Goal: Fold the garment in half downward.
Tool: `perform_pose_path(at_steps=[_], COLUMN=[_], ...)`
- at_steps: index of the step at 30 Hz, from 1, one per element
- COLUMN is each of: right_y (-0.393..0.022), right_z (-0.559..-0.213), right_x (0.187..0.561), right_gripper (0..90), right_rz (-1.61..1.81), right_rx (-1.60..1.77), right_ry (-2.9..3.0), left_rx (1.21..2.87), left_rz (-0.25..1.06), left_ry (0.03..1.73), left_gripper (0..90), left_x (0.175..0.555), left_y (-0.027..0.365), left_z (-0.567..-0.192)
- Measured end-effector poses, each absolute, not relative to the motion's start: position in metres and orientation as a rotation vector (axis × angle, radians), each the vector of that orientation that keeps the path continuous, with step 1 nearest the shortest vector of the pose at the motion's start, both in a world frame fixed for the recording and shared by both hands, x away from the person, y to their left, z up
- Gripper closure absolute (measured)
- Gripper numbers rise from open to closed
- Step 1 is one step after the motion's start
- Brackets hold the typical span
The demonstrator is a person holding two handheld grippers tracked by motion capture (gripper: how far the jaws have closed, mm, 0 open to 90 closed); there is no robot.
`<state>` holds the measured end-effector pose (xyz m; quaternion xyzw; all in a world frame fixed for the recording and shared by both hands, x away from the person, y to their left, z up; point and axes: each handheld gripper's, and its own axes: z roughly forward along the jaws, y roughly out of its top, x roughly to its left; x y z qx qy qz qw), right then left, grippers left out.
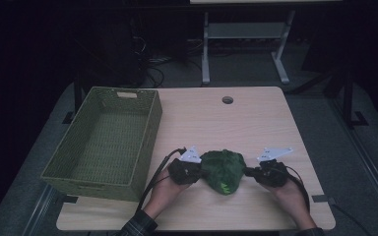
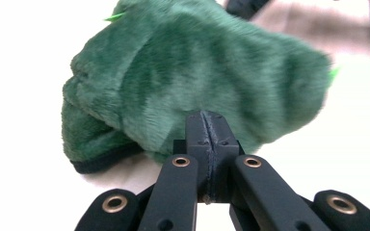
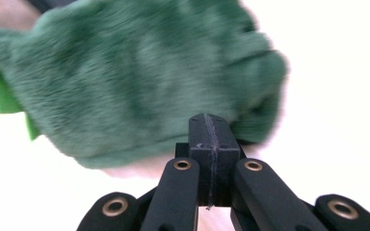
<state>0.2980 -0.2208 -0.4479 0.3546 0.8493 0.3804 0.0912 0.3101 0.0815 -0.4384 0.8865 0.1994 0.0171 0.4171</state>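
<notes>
A green plush toy [image 1: 224,170] is found lying on the table [image 1: 256,118], directly between the two tongs and near the table's front edge. Bright green felt trim is noted at its fringe in the right gripper view [image 3: 0,98].

The left tongs [image 1: 197,169] are pressed against the toy's left flank. In the left gripper view the jaws are seen clenched together, tip to tip, at the lower edge of the plush [image 2: 192,82]; whether a fold of fur is pinched between them cannot be told. The right tongs [image 1: 250,172] are set against the opposite flank, likewise clenched with the jaws meeting at the fur's edge [image 3: 139,82], and a grip on the cloth cannot be confirmed there either.

A woven green basket [image 1: 150,129] is recorded to the left of the left tongs, well apart from the toy, with nothing seen inside it.

The step in hand is judged to be a two-sided seizing of the toy. The next move is judged to call for a level lift by both tongs together, followed by carriage leftward over the basket rim; an uneven pull could let the soft fur slip free.
</notes>
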Motion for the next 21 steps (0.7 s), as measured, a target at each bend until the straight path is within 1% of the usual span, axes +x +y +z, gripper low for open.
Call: perform_pose_path(at_steps=[5,10,15,21], right_y=[-0.239,-0.243,-0.233,-0.211], right_z=[-0.437,-0.429,-0.429,-0.437], right_x=[0.306,0.326,0.352,0.379], right_gripper=[89.9,89.9,89.8,89.8], right_rz=[1.146,1.177,1.211,1.227], right_rx=[1.094,1.122,1.154,1.151], right_ry=[2.443,2.395,2.414,2.441], left_rx=[2.218,2.223,2.24,2.269], left_rz=[0.013,-0.03,-0.066,-0.109], left_ry=[0.479,0.453,0.414,0.371], left_gripper=[89.3,89.3,89.3,89.2], left_x=[0.299,0.289,0.283,0.276], left_y=[0.083,0.075,0.062,0.047], left_z=[-0.433,-0.436,-0.44,-0.449])
